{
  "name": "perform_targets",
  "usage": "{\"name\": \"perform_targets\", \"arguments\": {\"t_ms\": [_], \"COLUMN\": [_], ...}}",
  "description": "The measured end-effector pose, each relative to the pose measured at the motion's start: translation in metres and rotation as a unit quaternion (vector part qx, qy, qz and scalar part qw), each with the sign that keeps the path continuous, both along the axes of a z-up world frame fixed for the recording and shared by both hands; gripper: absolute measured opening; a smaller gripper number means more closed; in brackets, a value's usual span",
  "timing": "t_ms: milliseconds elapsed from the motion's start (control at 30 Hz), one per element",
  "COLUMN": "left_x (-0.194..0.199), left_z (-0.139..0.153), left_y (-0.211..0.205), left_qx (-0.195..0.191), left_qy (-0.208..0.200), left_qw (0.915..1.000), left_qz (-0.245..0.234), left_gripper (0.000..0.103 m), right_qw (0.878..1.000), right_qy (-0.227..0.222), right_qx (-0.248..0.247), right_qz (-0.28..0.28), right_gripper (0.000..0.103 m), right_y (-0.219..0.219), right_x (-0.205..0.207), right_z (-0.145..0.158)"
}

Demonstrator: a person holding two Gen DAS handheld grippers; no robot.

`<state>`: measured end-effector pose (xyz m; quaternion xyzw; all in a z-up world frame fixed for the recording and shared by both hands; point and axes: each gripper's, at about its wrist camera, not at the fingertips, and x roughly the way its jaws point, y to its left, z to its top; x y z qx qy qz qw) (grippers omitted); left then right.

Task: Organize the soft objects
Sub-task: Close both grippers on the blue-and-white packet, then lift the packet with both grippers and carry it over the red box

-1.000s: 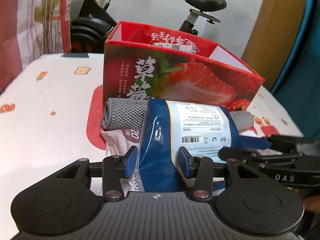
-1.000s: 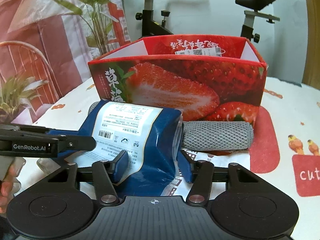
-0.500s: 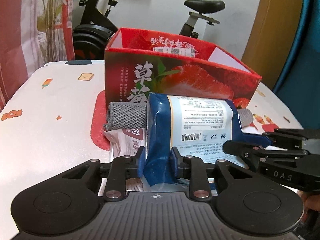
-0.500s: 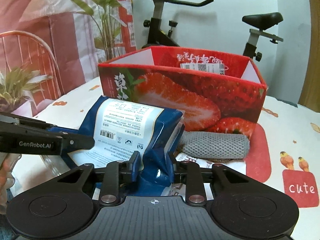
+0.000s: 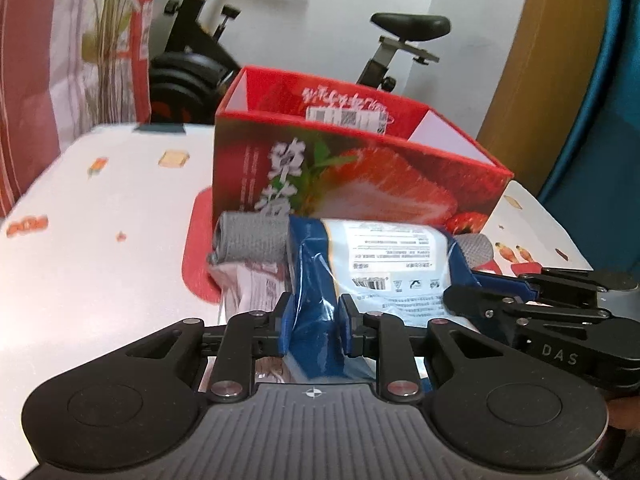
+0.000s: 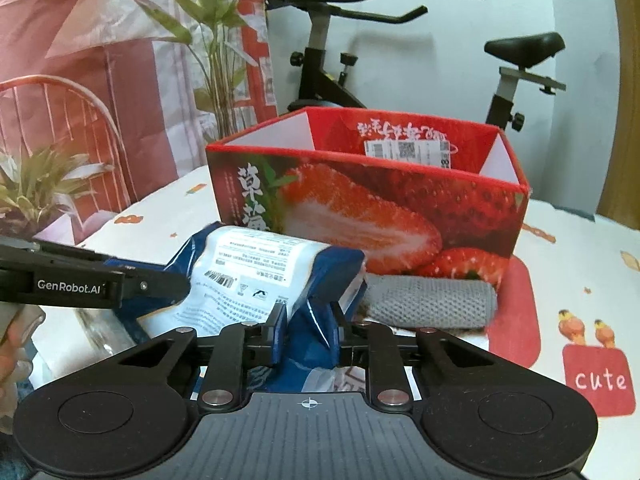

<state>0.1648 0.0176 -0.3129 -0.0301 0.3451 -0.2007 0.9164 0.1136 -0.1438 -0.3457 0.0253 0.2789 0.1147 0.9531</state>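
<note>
The step in hand is the grasp of the blue pack (image 5: 384, 264), a soft plastic pack lying near the middle of the surface (image 5: 80, 264), just in front of the red strawberry box (image 5: 360, 184).

On its left end, the left tongs (image 5: 314, 326) pinch a fold of blue film between their pads; the film is bunched there. Behind that fold lies a grey rolled cloth (image 5: 252, 240), resting on a white packet (image 5: 248, 292) and close against the box wall.

On the pack's right end, the right tongs (image 6: 308, 330) are closing, with a crumpled ridge of the pack between their pads and already squeezed by them. The grey cloth (image 6: 428, 300) sits just beyond, at the foot of the box (image 6: 400, 208).

Both ends look gripped, so the next move is likely a lift by both hands together, up over the box's near wall and down inside. That calls for even height, since slack film may slip or sag, and for clearing the cloth without dragging it.
</note>
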Motion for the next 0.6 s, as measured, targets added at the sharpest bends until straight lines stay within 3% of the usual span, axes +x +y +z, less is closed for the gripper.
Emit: {"name": "perform_targets", "arguments": {"t_ms": [67, 167, 400, 600], "left_x": [0.001, 0.003, 0.01, 0.013], "left_z": [-0.004, -0.009, -0.014, -0.016], "left_y": [0.002, 0.002, 0.006, 0.005], "left_qx": [-0.004, -0.005, -0.019, -0.015], "left_qy": [0.01, 0.021, 0.038, 0.037], "left_qw": [0.9999, 0.9998, 0.9991, 0.9992], "left_qz": [0.0, 0.0, -0.001, -0.005], "left_gripper": [0.025, 0.025, 0.027, 0.027], "right_qw": [1.0, 1.0, 0.997, 0.997], "right_qy": [0.009, 0.022, 0.044, 0.051], "right_qx": [0.006, 0.018, 0.066, 0.064], "right_qz": [-0.001, -0.003, -0.011, -0.011], "right_gripper": [0.021, 0.031, 0.032, 0.028], "right_y": [-0.001, -0.005, -0.019, -0.019], "right_x": [0.001, 0.004, 0.016, 0.018], "right_z": [-0.002, -0.005, -0.01, -0.016]}}
